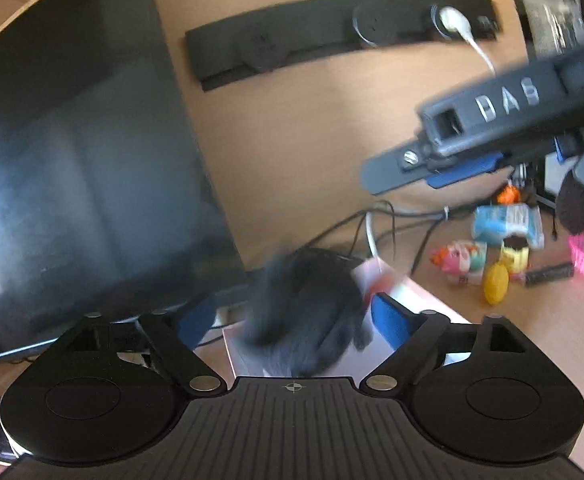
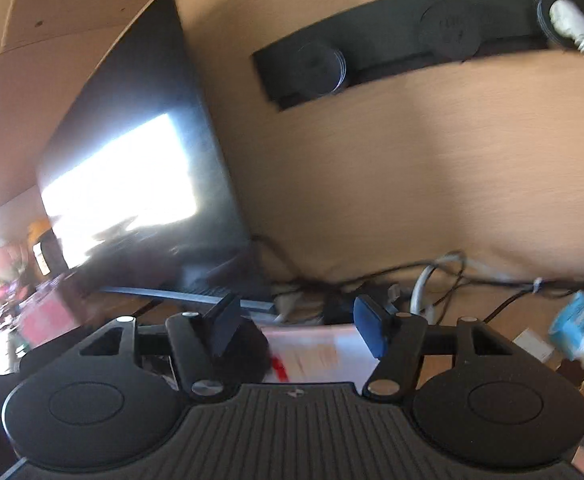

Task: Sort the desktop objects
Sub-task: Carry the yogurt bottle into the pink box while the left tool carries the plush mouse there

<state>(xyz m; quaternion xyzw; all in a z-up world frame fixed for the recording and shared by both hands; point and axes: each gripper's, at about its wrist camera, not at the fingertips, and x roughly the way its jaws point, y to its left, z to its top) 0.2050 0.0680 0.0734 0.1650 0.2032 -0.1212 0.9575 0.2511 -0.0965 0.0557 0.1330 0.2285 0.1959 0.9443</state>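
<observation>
Hovering left gripper [image 1: 292, 320], jaws wide, over blurred black object [image 1: 304, 320] lying on white box [image 1: 420, 300] near monitor [image 1: 83, 160]. Spreading right gripper [image 2: 298, 330], nothing between. Risking snagging cables [image 1: 372, 224], toppling toys [image 1: 496, 276] far right.

Monitor [image 1: 83, 152] is standing at left on the desk [image 1: 292, 152], its back edge running against the wall panel. Socket strip [image 1: 344, 36] is sitting on that panel, up and right of the monitor, with 1 plug [image 1: 452, 20] in its right end. Cables [image 1: 392, 224] are trailing along the desk's rear edge. Box [image 1: 412, 300] is lying in front of the cables, a blurred dark object [image 1: 304, 316] on it. Toys and packets [image 1: 500, 248] are clustering further right.
</observation>
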